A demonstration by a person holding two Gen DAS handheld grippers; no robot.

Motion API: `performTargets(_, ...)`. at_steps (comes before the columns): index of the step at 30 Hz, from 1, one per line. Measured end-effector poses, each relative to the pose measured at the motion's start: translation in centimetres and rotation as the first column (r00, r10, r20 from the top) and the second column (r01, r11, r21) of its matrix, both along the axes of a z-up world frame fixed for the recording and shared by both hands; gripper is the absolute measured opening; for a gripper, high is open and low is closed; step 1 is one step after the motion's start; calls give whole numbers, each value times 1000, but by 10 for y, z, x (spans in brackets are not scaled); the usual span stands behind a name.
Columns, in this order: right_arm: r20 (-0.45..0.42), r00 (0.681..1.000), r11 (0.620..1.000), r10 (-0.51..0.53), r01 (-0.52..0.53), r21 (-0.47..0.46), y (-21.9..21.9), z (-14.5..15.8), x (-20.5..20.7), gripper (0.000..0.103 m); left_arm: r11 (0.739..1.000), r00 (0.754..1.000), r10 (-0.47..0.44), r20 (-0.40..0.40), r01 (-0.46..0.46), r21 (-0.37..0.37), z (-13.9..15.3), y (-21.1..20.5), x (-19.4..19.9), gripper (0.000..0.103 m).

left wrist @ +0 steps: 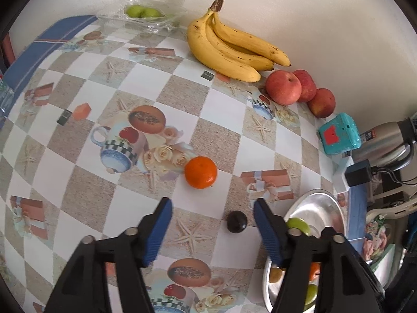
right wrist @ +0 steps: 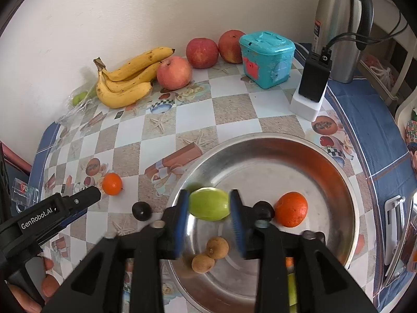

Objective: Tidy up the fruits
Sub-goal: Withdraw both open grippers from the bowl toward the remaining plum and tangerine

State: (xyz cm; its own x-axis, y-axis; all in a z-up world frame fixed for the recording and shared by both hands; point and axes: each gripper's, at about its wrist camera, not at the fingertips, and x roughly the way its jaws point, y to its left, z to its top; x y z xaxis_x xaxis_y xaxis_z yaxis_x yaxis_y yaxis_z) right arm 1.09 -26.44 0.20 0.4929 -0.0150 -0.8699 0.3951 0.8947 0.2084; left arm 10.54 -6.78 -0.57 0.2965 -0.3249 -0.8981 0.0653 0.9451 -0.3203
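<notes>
Right gripper [right wrist: 208,206] hangs over the steel bowl [right wrist: 338,167], a green fruit [right wrist: 208,203] between its blue pads [right wrist: 181,216]; the fruit looks blurred, and whether the pads press on it or have let go I cannot tell. Fruit's long axis runs across the jaws, pad to pad. In the bowl already: an orange [right wrist: 292,210], a dark round fruit [right wrist: 263,210], two small brown fruits [right wrist: 209,254]. Left gripper [left wrist: 212,206] stands open over the checked tablecloth [left wrist: 86,99], nothing between its fingers. Loose on the cloth: a mandarin [left wrist: 200,172] just beyond the left fingertips and roughly centred between them, and a dark plum [left wrist: 236,221] close beside the inner face of its right-hand finger. Both lie on the left gripper's side, outside the bowl's rim; left hand is plainly nearer. Judgement: the mandarin is round, so no axis to match; a short forward reach should bracket it. Bananas [left wrist: 229,49] and apples [left wrist: 284,87] sit by the wall, well apart.
</notes>
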Motion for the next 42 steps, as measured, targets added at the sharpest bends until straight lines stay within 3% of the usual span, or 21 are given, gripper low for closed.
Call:
performTargets(2, 11, 1000, 1000, 5, -5, -1, 2, 1, 1, 56, 999, 1000, 18, -2, -18, 26, -1, 3, 1, 86)
performTargets(8, 13, 1000, 1000, 10, -10, -24, 8, 2, 5, 69, 996, 998, 55, 9, -56, 66, -4, 14, 5, 103)
performTargets(10, 11, 1000, 1000, 11, -10, -28, 8, 1, 6, 70, 995, 998, 65, 25, -67, 80, -3, 17, 6, 103)
performTargets(13, 13, 1000, 999, 15, -15, -43, 10, 1, 6, 85, 991, 997, 73, 38, -77, 107, -3, 20, 8, 103)
performTargets(33, 3, 997, 996, 73, -72, -61, 33, -3, 21, 86, 984, 992, 109, 63, -117, 134, 1, 47, 16, 103)
performTargets(42, 12, 988, 987, 152, -152, -59, 62, -4, 32, 86, 972, 982, 163, 92, -176, 154, 6, 70, 21, 103)
